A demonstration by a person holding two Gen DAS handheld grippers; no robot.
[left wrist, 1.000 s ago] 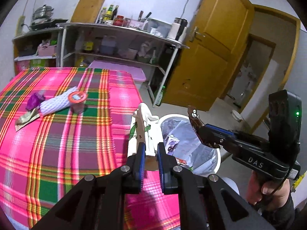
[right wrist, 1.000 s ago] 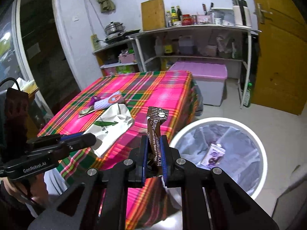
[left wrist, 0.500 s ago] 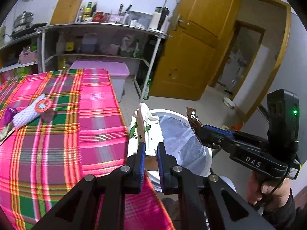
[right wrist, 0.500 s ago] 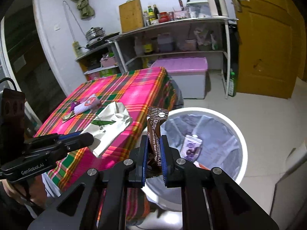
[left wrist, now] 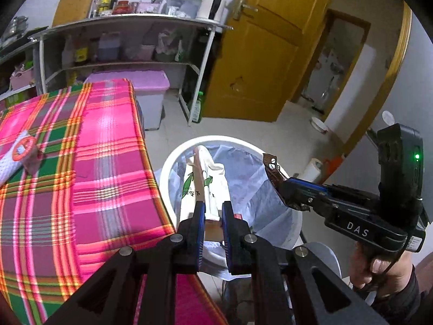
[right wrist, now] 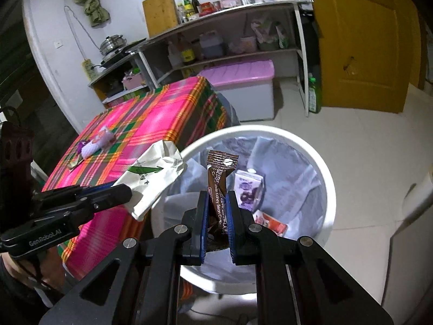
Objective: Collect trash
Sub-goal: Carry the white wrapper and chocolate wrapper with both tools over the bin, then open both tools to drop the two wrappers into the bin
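My left gripper (left wrist: pixel 212 208) is shut on a crumpled white paper bag with green leaf print (left wrist: pixel 201 181), held over the near rim of the white trash bin (left wrist: pixel 173 159). From the right wrist view the same paper bag (right wrist: pixel 151 178) hangs at the bin's left rim (right wrist: pixel 319 162). My right gripper (right wrist: pixel 217 197) is shut on a brown coffee sachet (right wrist: pixel 220 173) above the bin's lined opening. In the left wrist view the sachet (left wrist: pixel 273 170) sticks out of the right gripper (left wrist: pixel 284 189) over the bin's right side. A purple carton (right wrist: pixel 247 189) and an orange wrapper (right wrist: pixel 272 223) lie inside the bin.
The table with a pink plaid cloth (left wrist: pixel 81 176) stands left of the bin and holds a white mesh-wrapped item (right wrist: pixel 94 143), a red-lidded cup (left wrist: pixel 23 146) and small wrappers (right wrist: pixel 77 159). Behind are metal shelves (left wrist: pixel 130 24), a purple-lidded box (right wrist: pixel 243 75) and a yellow door (left wrist: pixel 265 54).
Both grippers moved from above the table's edge to over the trash bin and sank a little, still holding the paper bag and the sachet. The bin looks larger and closer.
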